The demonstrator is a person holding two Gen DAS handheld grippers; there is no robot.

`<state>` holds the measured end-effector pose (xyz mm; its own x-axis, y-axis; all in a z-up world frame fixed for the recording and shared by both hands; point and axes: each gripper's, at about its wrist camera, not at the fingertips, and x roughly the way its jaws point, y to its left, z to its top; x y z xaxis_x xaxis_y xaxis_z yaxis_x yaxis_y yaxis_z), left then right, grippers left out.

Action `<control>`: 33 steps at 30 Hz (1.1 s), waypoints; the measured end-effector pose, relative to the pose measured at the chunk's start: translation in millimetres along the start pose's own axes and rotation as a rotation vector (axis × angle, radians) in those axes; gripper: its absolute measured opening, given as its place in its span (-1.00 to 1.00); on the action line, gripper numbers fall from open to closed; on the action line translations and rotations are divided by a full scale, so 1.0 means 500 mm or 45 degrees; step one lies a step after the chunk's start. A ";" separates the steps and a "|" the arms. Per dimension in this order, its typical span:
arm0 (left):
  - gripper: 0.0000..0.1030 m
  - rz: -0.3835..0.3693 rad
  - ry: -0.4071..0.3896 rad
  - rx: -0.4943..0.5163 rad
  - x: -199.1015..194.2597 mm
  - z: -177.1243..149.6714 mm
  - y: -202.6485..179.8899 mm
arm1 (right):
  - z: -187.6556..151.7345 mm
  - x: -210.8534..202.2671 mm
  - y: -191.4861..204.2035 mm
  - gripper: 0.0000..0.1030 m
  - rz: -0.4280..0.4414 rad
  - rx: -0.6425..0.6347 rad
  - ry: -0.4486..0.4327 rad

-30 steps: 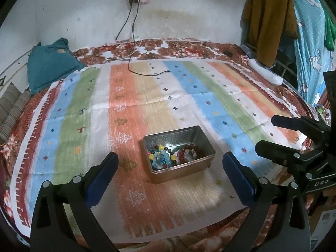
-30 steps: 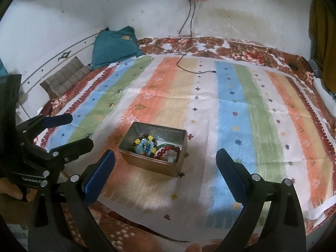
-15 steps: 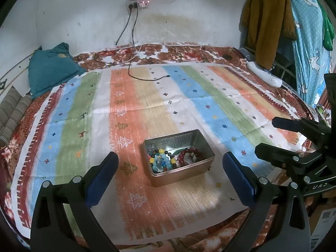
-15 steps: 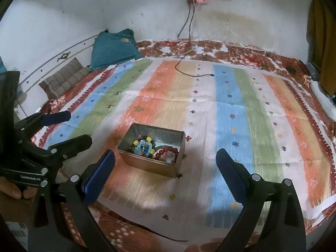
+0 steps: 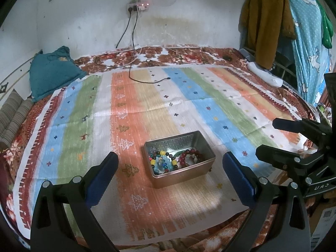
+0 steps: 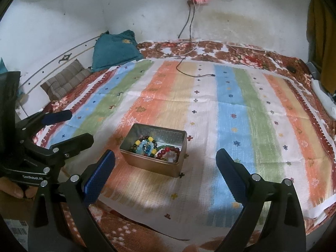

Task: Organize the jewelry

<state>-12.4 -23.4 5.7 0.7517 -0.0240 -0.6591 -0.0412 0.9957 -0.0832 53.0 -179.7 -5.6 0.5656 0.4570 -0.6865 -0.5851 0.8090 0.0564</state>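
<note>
An open rectangular metal tin (image 5: 184,175) (image 6: 147,164) sits on the striped cloth near the bed's front edge. It holds a multicoloured bead bracelet (image 5: 162,161) (image 6: 147,146) and a dark red bead bracelet (image 5: 190,156) (image 6: 169,152). My left gripper (image 5: 170,174) is open and empty, hovering just in front of the tin. My right gripper (image 6: 166,168) is open and empty, also in front of the tin. Each gripper shows in the other's view, the right one (image 5: 271,138) and the left one (image 6: 79,128), both open.
A striped cloth (image 5: 105,109) covers a floral bedspread. A teal pillow (image 5: 52,71) and a striped cushion (image 6: 67,79) lie at the far left. A black cable (image 5: 147,80) trails from a wall socket. Clothes (image 5: 266,25) hang at the right.
Both grippers have drawn back and tilted up a little, so the wall shows more. The tin and beads have not moved. Both jaws stay open.
</note>
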 end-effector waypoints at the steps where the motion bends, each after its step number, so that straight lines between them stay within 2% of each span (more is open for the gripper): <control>1: 0.89 -0.001 -0.001 0.000 0.000 -0.001 -0.003 | -0.001 0.001 0.000 0.89 0.000 -0.001 -0.001; 16: 0.89 0.000 -0.004 0.001 0.001 -0.001 -0.002 | -0.003 0.001 0.001 0.89 0.010 0.004 -0.011; 33: 0.89 0.002 -0.026 0.007 -0.003 0.004 0.006 | -0.008 -0.011 0.008 0.89 -0.042 -0.005 -0.051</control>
<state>-12.0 -20.1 7.9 0.7651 -0.0203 -0.6436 -0.0392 0.9962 -0.0780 45.5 -180.6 -4.6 0.6074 0.4443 -0.6586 -0.5680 0.8225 0.0309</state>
